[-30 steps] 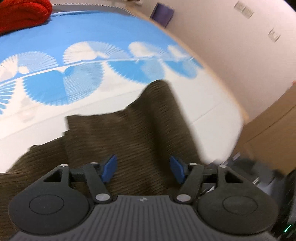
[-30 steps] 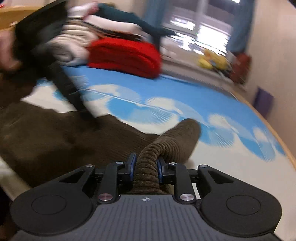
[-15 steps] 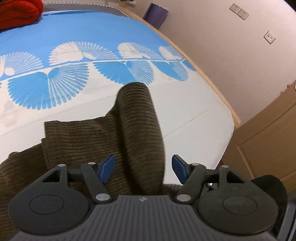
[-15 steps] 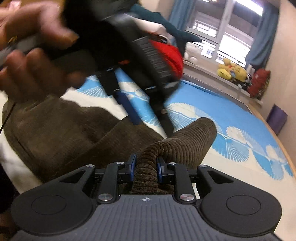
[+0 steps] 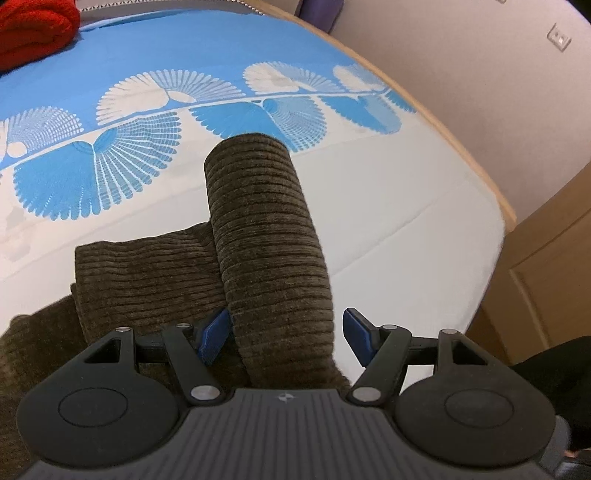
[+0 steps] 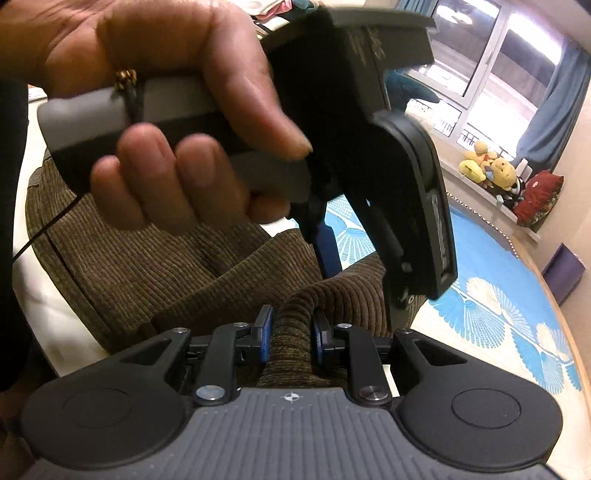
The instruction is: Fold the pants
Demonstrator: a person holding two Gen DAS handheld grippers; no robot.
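The brown corduroy pants (image 5: 258, 236) lie on the blue and white bed sheet (image 5: 388, 229), with one raised fold of fabric running up between the fingers of my left gripper (image 5: 286, 334). That gripper is open, its blue pads either side of the fold. My right gripper (image 6: 290, 334) is shut on a bunched ridge of the pants (image 6: 129, 258). In the right wrist view the person's hand (image 6: 177, 122) holds the left gripper's body (image 6: 388, 147) just above and ahead, with its blue finger (image 6: 328, 251) reaching down over the cloth.
A red folded blanket (image 5: 33, 29) lies at the bed's far left. The wooden bed edge (image 5: 461, 155) curves along the right, with a wall and wooden door beyond. Stuffed toys (image 6: 487, 166) sit on a window ledge. A purple box (image 6: 563, 273) stands by the wall.
The left gripper has moved over the raised pant fold, so the fold now runs between its open fingers. It has come close in front of the right gripper, which has kept its grip.
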